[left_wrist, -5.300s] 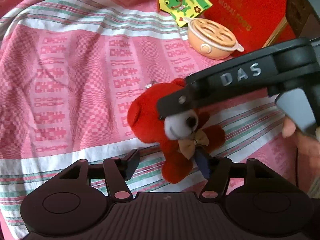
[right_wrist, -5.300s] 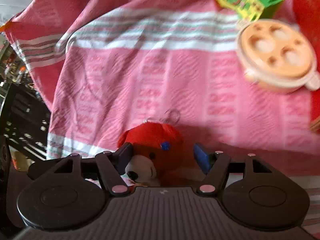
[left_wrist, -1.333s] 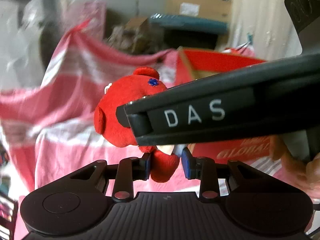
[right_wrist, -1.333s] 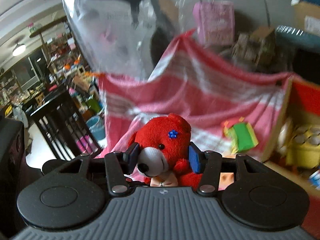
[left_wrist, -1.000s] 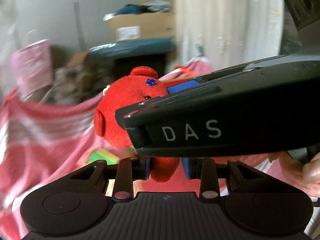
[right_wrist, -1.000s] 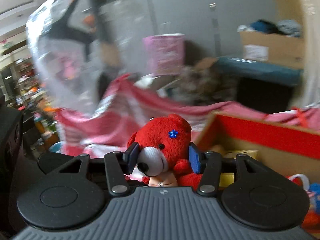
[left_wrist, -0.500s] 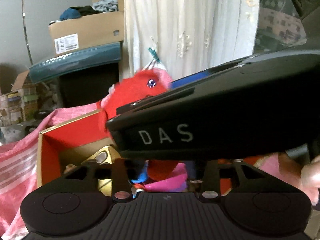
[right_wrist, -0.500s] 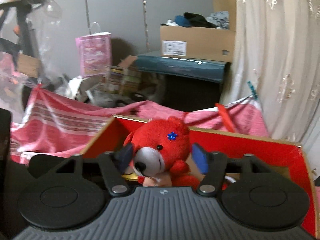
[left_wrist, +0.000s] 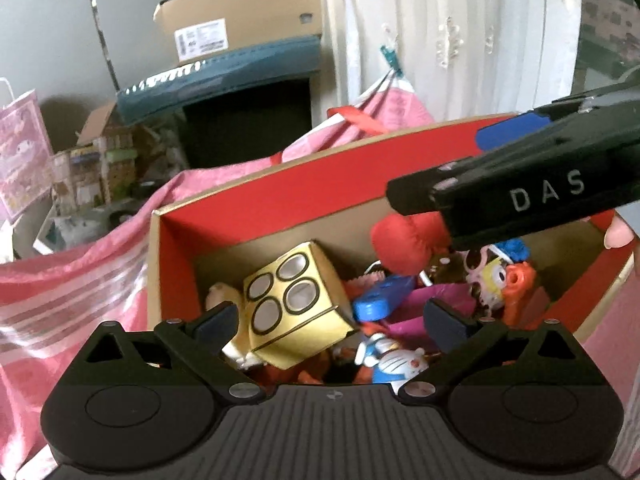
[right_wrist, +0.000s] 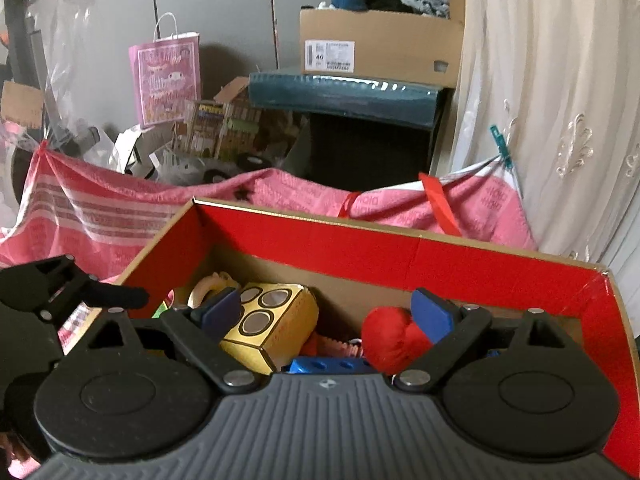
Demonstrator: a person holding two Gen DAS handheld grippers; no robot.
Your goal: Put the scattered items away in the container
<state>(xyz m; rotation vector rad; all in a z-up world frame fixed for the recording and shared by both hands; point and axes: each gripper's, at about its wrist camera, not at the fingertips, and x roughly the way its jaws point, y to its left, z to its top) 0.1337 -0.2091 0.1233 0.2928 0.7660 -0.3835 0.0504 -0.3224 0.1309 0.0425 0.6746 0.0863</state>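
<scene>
The red cardboard box [right_wrist: 400, 252] sits on a pink striped cloth [right_wrist: 80, 208], its near wall cut off behind both tools. The left tool [left_wrist: 332, 322] and right tool [right_wrist: 328, 312] hover over it, jaws just spread wide, nothing between the pads. The red teddy bear [right_wrist: 390, 340] lies inside beside a gold carton [left_wrist: 294, 300], largely hidden behind the right tool's finger; smaller toys beneath are jumbled and hard to make out.

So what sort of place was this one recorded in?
Most likely a cluttered spare or storage room in a home. A cardboard box heaped with clothes sits on a dark cabinet, a lace curtain hangs to one side, and a red box full of toys rests on a pink cloth.
</scene>
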